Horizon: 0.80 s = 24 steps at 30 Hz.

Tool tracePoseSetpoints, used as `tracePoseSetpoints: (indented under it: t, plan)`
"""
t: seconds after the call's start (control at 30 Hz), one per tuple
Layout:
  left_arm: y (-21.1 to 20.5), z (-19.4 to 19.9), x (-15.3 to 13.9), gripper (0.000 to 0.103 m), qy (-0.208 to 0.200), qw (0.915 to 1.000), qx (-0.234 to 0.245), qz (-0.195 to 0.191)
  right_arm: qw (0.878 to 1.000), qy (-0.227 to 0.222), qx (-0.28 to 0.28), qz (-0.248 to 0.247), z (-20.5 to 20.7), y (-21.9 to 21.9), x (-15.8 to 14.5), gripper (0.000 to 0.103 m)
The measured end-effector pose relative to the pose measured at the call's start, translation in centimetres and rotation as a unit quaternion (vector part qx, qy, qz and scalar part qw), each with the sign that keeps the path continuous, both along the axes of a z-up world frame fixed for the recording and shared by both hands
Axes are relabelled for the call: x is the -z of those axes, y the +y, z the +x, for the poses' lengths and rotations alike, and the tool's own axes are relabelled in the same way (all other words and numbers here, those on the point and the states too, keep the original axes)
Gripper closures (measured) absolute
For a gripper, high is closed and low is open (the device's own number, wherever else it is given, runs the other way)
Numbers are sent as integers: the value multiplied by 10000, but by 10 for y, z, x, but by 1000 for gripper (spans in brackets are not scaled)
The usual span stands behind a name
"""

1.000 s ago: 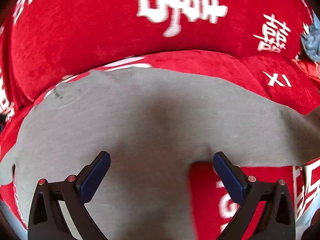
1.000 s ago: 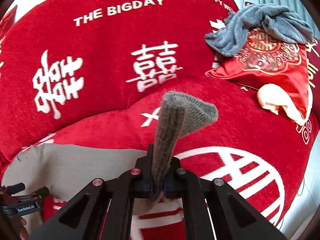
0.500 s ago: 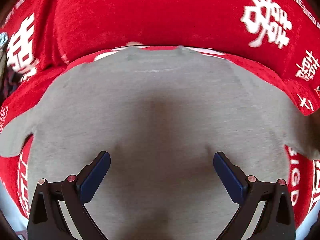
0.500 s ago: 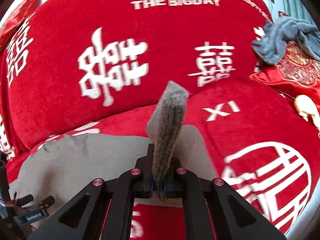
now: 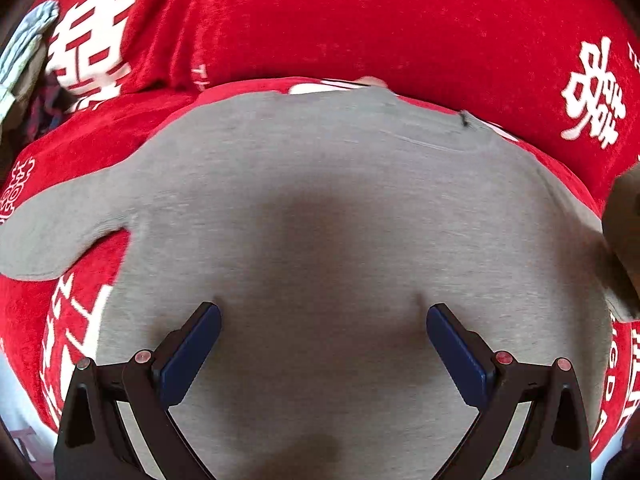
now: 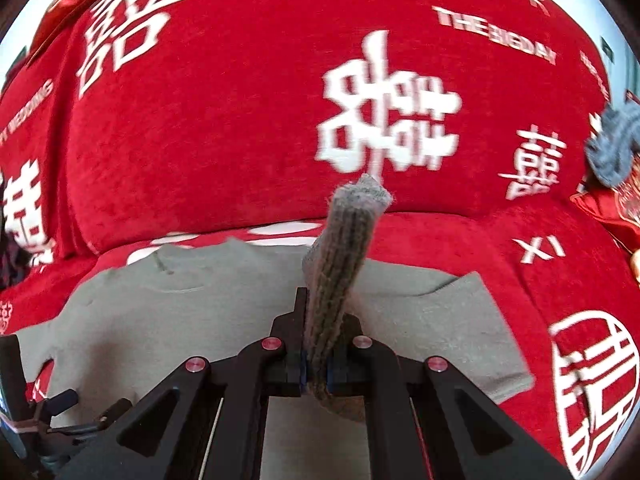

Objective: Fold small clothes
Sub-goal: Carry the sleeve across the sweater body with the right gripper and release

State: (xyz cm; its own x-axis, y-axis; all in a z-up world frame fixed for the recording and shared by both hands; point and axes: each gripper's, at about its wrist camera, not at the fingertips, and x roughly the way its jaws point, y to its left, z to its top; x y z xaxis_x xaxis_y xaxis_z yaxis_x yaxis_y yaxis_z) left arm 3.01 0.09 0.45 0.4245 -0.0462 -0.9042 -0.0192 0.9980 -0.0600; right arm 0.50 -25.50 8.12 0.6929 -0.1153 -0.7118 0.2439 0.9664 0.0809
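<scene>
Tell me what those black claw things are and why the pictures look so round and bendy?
A person holds one grabbing tool in each hand. Each tool has a tiny wide-eyed camera looking along its fingers, so everything bulges. One picture is from the left claw: it is open, hovering over a grey shirt spread flat on a red sofa cover with white writing. The other is from the right claw: it is shut, pinching a ribbed grey sleeve cuff that sticks up. They are folding the shirt.

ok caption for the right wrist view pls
Right gripper shut on a ribbed cuff above the grey sweater.
</scene>
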Motion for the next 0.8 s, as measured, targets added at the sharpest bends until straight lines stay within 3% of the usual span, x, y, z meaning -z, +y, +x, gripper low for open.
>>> tracePoseSetpoints:
  t: [0.37,0.8]
  plan:
    - [43,-3,0,0,-96,9996,-191,-190,9984,176,-531,-103,32,82,10,97]
    - [98,-20,-6,0,-213,9963,-569,-601,9901,300,-1362,-166,33,177,20,97]
